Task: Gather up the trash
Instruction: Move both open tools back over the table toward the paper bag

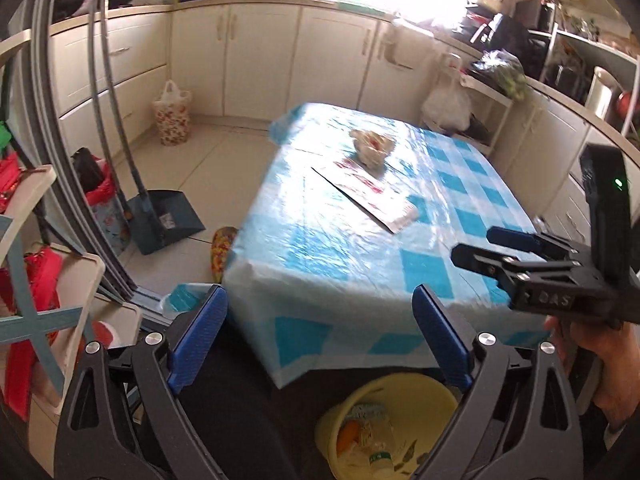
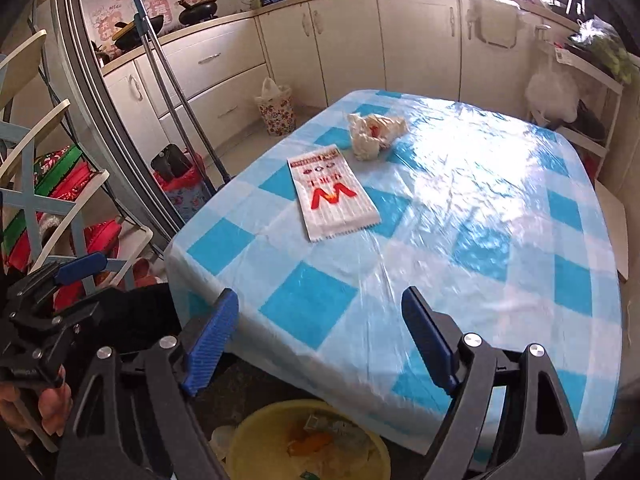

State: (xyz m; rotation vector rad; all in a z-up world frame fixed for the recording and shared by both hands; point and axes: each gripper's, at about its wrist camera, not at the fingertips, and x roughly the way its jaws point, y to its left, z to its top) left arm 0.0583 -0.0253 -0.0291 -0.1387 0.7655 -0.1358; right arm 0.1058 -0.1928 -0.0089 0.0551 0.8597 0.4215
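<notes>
A: Paper bag (image 2: 333, 192) is lying flat on the checked table (image 2: 500, 248), well ahead of both jaws; crumpled wrapper (image 2: 374, 132) is sitting just beyond it, possibly touching, blur hides that.

B: Right gripper (image 2: 320, 344) and left gripper (image 1: 320, 340) are both gaping wide, empty. Yellow bin (image 1: 384, 428) is waiting below them.

A: Advising: be sliding one finger under the bag's near edge.

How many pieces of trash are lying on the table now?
2. A flat printed paper bag lies near the table's left side, and a crumpled white wrapper sits just beyond it, toward the far edge. Nothing else shows on the checked tablecloth.
</notes>
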